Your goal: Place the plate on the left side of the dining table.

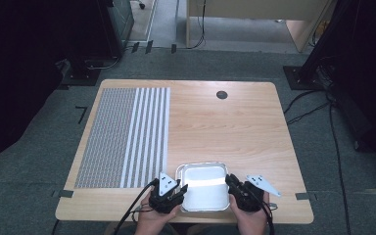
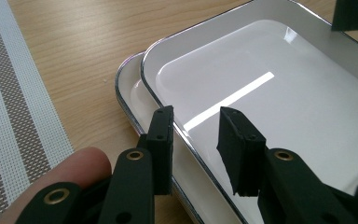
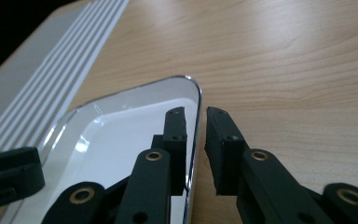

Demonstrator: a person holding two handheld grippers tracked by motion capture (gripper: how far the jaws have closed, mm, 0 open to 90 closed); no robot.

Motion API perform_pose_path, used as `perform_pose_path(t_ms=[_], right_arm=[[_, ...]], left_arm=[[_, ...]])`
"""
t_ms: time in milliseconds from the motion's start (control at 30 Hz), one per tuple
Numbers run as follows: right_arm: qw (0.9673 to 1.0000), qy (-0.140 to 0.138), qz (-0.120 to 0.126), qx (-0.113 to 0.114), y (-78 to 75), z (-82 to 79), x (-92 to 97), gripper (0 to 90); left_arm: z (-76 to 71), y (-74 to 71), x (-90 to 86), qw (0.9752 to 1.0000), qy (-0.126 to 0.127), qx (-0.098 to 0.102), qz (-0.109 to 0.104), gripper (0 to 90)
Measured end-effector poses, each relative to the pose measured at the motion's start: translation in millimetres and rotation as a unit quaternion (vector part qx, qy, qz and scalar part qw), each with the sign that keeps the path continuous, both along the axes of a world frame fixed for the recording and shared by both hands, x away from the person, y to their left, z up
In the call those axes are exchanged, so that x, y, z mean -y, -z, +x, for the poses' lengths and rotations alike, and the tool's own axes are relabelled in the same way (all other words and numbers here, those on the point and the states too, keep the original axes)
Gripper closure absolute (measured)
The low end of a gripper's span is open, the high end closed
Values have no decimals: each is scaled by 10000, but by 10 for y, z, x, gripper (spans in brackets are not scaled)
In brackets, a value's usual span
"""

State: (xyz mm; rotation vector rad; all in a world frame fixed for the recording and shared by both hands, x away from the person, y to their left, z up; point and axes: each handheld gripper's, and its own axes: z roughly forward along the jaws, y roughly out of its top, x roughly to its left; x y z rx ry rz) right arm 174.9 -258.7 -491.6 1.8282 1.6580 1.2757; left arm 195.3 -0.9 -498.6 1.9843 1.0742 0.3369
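Note:
Two shallow white trays with silver rims lie stacked at the table's front edge; the upper tray [image 1: 203, 192] [image 2: 284, 107] [image 3: 121, 135] sits slightly askew on the lower tray [image 2: 130, 88]. My left gripper [image 1: 180, 188] [image 2: 196, 135] is at the stack's left side, open, its jaws straddling the upper tray's rim with a clear gap. My right gripper [image 1: 230, 182] [image 3: 196, 121] is at the right side, jaws a narrow way apart either side of the rim, not pressing on it. A hand holds each gripper from below.
A grey and white striped woven placemat [image 1: 125, 137] [image 2: 9, 116] [image 3: 51, 70] covers the table's left part. A dark round grommet [image 1: 222, 95] sits near the far edge. Bare wood [image 1: 235, 132] stretches beyond the trays. Cables trail off the table's front edge.

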Motion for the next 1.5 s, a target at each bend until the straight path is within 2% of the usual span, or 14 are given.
perform_pose_path(t_ms=[133, 233, 300, 367, 433, 467, 500, 667, 733, 933, 1033, 1133, 1300, 1500], right_arm=[[9993, -36, -286, -242, 65, 41, -66, 793], [9993, 3, -215, -322, 74, 51, -71, 839], [9993, 114, -69, -352, 69, 49, -53, 857], [9984, 259, 230, -449, 77, 48, -14, 867], [9949, 407, 728, -571, 105, 56, 59, 866], [9931, 438, 909, -599, 118, 58, 88, 863], [9926, 448, 959, -596, 124, 55, 98, 863], [9937, 479, 852, -548, 120, 39, 56, 863], [9939, 476, 833, -541, 126, 44, 51, 865], [9964, 446, 549, -457, 121, 33, 10, 868], [9960, 438, 626, -467, 127, 38, 23, 868], [9938, 477, 845, -542, 133, 45, 50, 868], [9931, 520, 885, -567, 104, 40, 48, 874], [9940, 456, 772, -633, 23, 87, -7, 885]], left_arm=[[-1, 15, 16, 10000, 57, -6, 48, 670], [1, 22, 23, 9999, 82, -38, 49, 673], [-2, 30, 36, 10000, 76, -39, 43, 669], [-3, 33, 42, 9999, 80, -54, 29, 654], [2, 30, 41, 9999, 100, -104, -42, 617], [5, 31, 42, 9999, 98, -118, -60, 611], [6, 32, 42, 9998, 95, -133, -59, 614], [19, 47, 36, 9997, 88, -204, -92, 668], [13, 46, 46, 9998, 74, -161, -40, 675], [25, 43, 43, 9997, 41, -228, -83, 684], [23, 34, 44, 9996, -15, -256, -107, 689], [13, 10, 55, 9997, -27, -226, -105, 689], [14, -34, 48, 9998, -81, -156, -107, 702], [65, -113, -1, 9997, -147, -94, -163, 726]])
